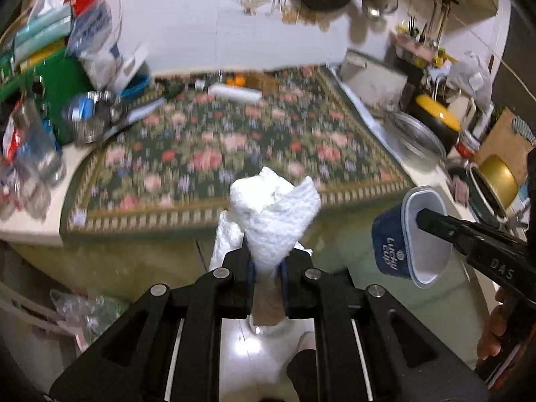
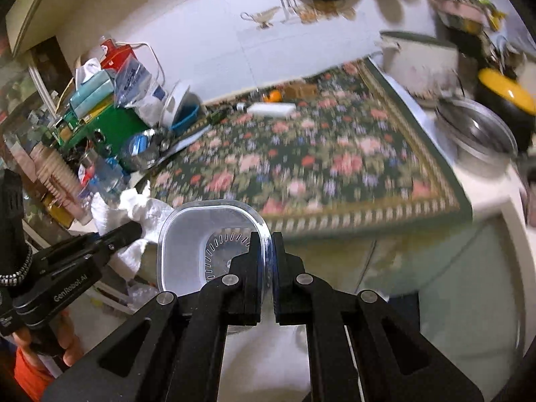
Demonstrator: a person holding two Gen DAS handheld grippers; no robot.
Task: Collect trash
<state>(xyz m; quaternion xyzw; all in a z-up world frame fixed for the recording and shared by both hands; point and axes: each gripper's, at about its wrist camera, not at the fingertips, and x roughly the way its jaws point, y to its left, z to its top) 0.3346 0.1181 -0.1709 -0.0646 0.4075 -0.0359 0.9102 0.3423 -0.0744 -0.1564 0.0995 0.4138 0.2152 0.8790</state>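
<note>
While both tools hang off the front edge of the desk (image 1: 30, 231), the left tongs (image 1: 268, 264) stand narrow, pinching a crumpled white paper towel (image 1: 274, 214) that fans out above their blue pads. Just to their right, the right tongs (image 1: 432, 221) grip the rim of a blue plastic cup (image 1: 395, 248) printed "Lucky Cup", tipped so that its white inside faces the camera. "DAS" is lettered on that black finger.

From the right wrist view, the right tongs (image 2: 266, 251) are closed tight on the cup's (image 2: 187, 244) clear wall, one finger inside and one outside, and a ring of moulded ticks shows on its bottom. To their left, the left tongs (image 2: 130, 231) reach in level with the cup, with "GenRobot.AI" legible on the housing and the paper towel (image 2: 134, 211) bunched at their tip. A person's hand (image 2: 40, 341) wraps the left tool's handle, beside an orange sleeve (image 2: 23, 375).

Both tools point steeply down and forward. Ahead of them, a floral mat (image 1: 214, 147) covers the desk. Only the left view shows a person's hand (image 1: 495, 331) at the right tool's handle and a gold-lidded pot (image 1: 499, 174) far right of the tongs; only the right view shows the cup's inner floor. Much of the background is motion-blurred.
</note>
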